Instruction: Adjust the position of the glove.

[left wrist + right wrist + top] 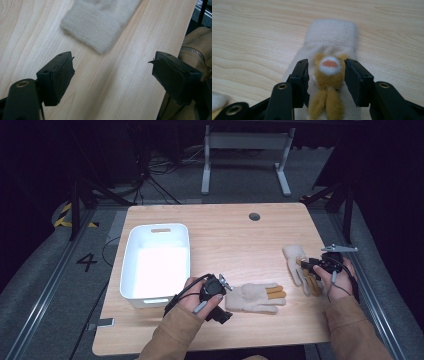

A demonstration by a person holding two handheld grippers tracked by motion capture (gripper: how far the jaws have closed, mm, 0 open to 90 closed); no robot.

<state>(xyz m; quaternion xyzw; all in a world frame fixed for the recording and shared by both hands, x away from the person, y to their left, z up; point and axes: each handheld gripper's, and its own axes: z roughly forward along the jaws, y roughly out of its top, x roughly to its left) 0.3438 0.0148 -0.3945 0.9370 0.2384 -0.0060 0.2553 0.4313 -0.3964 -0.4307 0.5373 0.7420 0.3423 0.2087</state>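
While jaws straddle glove [329,50]; unpinched.

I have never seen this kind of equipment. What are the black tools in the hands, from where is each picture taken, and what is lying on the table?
A person sits at a wooden table and holds a hand-operated gripper in each hand; there is no robot arm. The high view looks down from above. The other two pictures come from cameras riding on each gripper, looking along its two black jaws.

On the table lie a white bin and two cream gloves with tan fingers.

The left gripper is open above bare wood, just short of the near glove. The right gripper has its jaws on either side of a small tan animal figure on the far glove, but the pads do not press on it. Nothing is held yet.
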